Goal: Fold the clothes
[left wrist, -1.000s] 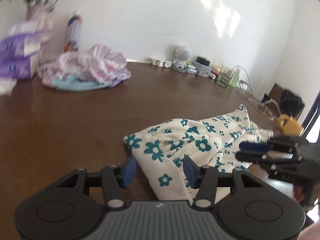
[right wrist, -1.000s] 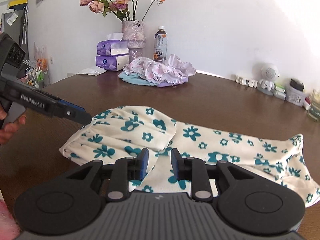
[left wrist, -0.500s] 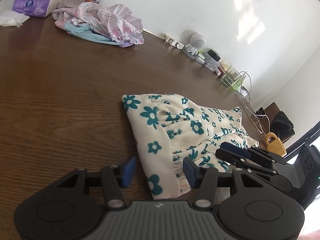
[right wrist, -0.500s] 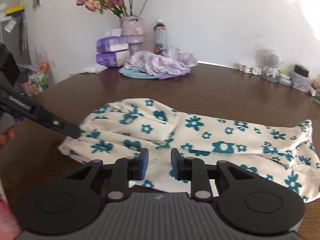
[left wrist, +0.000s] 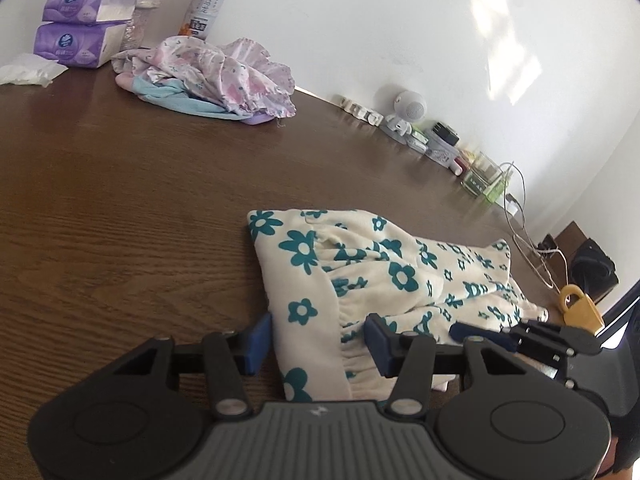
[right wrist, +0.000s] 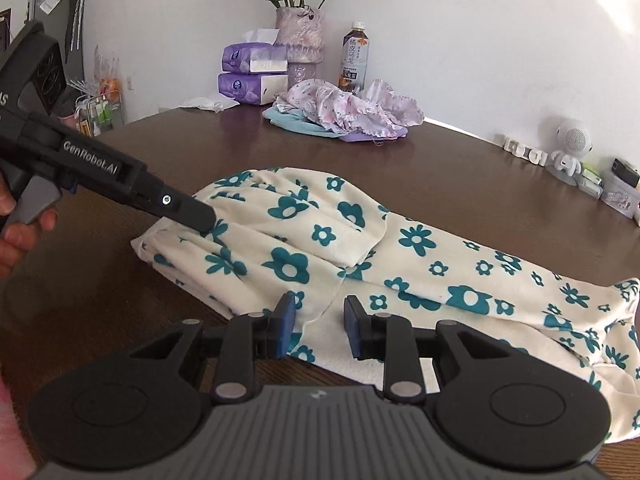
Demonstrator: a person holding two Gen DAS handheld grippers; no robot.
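— We see a table of dark brown wood, with clear grain and a soft shine. On it lies a cream garment of soft, matt, fleecy cloth with teal flowers.

— Yes, and the left gripper is of matt black plastic, with ribbed grey housing and small shiny metal pins. At the far side we see thin crumpled cloth, a glossy plastic bottle and tissue packs in shiny purple film.

Tissue packs, bottle, flower vase

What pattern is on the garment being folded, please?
Teal flowers on cream garment; clearest in the right wrist view.
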